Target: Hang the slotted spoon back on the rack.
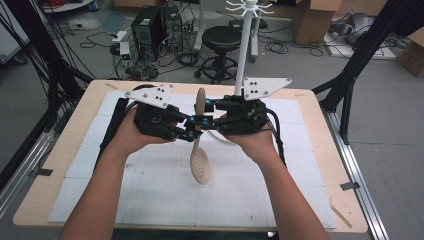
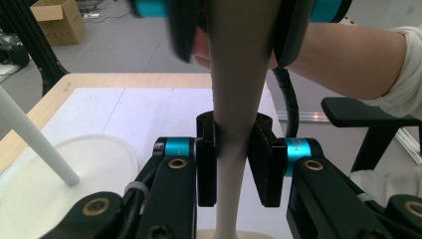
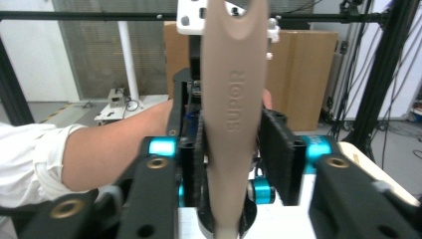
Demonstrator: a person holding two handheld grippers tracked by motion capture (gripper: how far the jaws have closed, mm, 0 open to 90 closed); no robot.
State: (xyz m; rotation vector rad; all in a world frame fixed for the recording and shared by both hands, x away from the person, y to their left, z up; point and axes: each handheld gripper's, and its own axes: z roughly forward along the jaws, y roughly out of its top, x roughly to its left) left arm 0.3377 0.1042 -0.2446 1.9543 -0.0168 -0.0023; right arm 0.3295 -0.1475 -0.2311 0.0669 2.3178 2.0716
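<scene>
I see both claws meeting above the middle of the surface [image 1: 60, 165], facing each other, with a beige slotted spoon [image 1: 200, 165] hanging between them, bowl end down and toward the person, handle end up.

Left claw [image 1: 189, 131]: jaws partly open around the narrow neck of the spoon [image 2: 231, 144]. One jaw looks to touch it; a sliver of gap shows on the other side. I cannot tell whether it bears any grip.

Right claw [image 1: 204, 119]: jaws around the wide upper handle [image 3: 234, 114]. One side presses it; a gap shows beside the other jaw. Grip uncertain there too.

Around: a white rack stand [image 1: 242, 55] rises just behind the right claw, its round base [image 2: 94, 164] on the white mat [image 1: 150, 200], close behind the spoon. Off the surface: a black stool [image 1: 221, 40], computer towers [image 1: 156, 27], cardboard boxes [image 1: 312, 20], loose cables on the floor [image 1: 95, 45].
</scene>
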